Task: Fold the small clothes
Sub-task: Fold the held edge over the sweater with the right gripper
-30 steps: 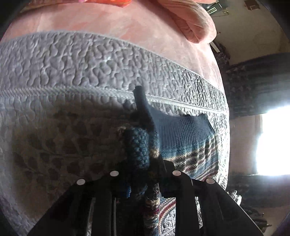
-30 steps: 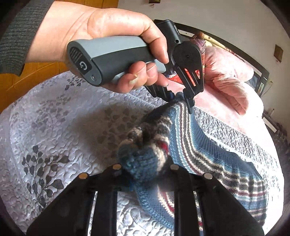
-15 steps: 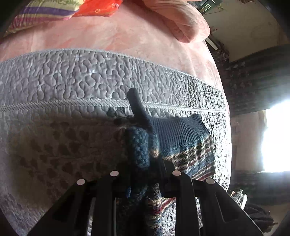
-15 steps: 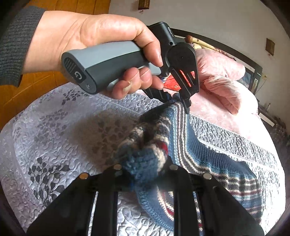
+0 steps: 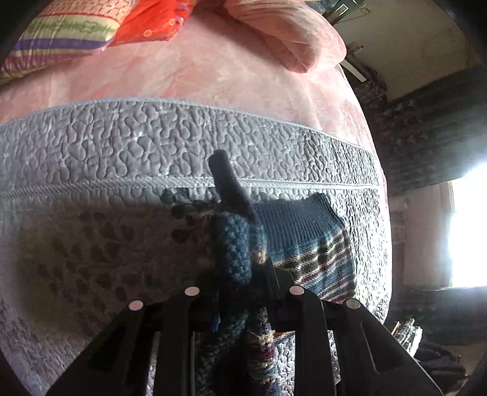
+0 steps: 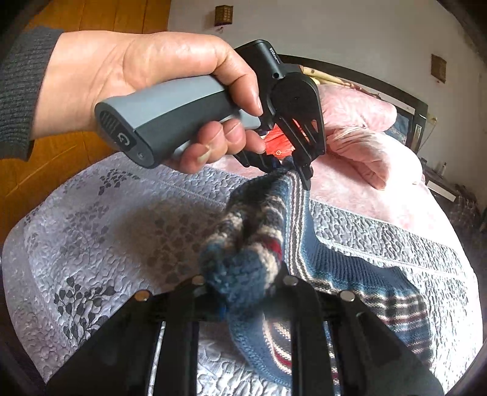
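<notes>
Both claws clamped on the same knit sweater [image 6: 359,274], blue with striped bands. Right claw [image 6: 243,292] has a bunched blue wad of it pinched between its fingers, close to the lens. Left claw [image 6: 299,172], seen from the right wrist view, pinches another edge higher up; a hand [image 6: 146,79] in a grey sleeve [image 6: 18,91] wraps its grey handle. In the left wrist view, left claw [image 5: 240,283] grips a rolled fold, jaws closed on it. Sweater is stretched between the two, its lower part draping onto the grey quilted cover [image 5: 121,146] on the bed. Pink blanket [image 5: 188,73] beyond, pillows [image 5: 73,27] at the far end.
</notes>
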